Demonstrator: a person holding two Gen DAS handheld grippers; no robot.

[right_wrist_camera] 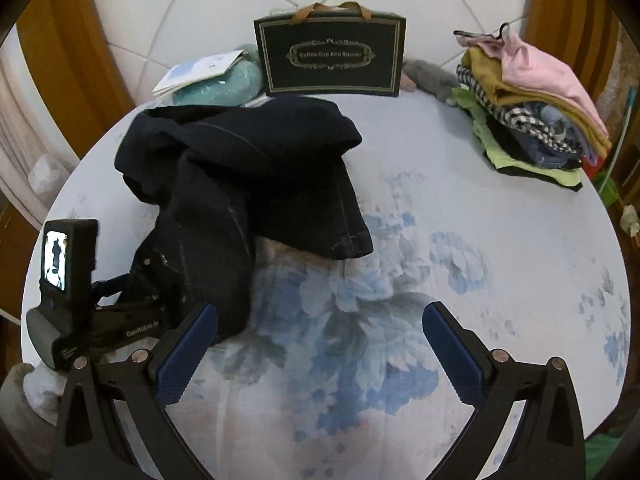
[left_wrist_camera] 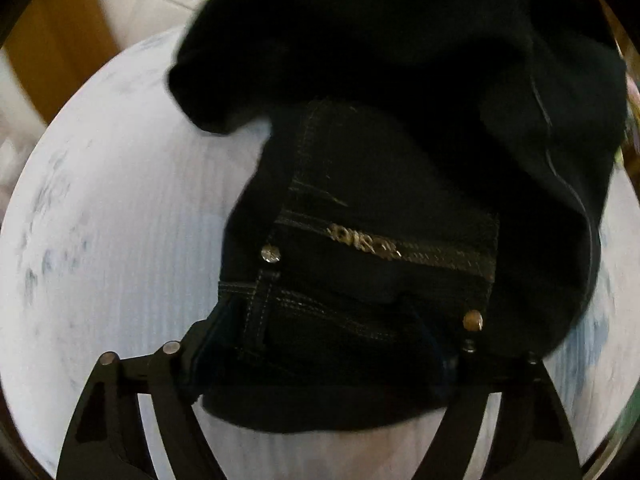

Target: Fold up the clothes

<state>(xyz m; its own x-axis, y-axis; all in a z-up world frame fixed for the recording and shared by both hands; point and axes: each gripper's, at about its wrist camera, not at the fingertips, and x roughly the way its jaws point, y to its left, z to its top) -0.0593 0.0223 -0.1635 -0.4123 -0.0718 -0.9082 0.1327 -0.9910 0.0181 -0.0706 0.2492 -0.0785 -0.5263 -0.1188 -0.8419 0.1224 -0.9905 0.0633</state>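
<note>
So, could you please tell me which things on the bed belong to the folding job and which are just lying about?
Job:
- dark jeans, crumpled
- left gripper, at their waistband
- right gripper, open over the bedsheet
- folded clothes stack

Lying about:
- black gift bag
- teal bundle
- grey plush
</note>
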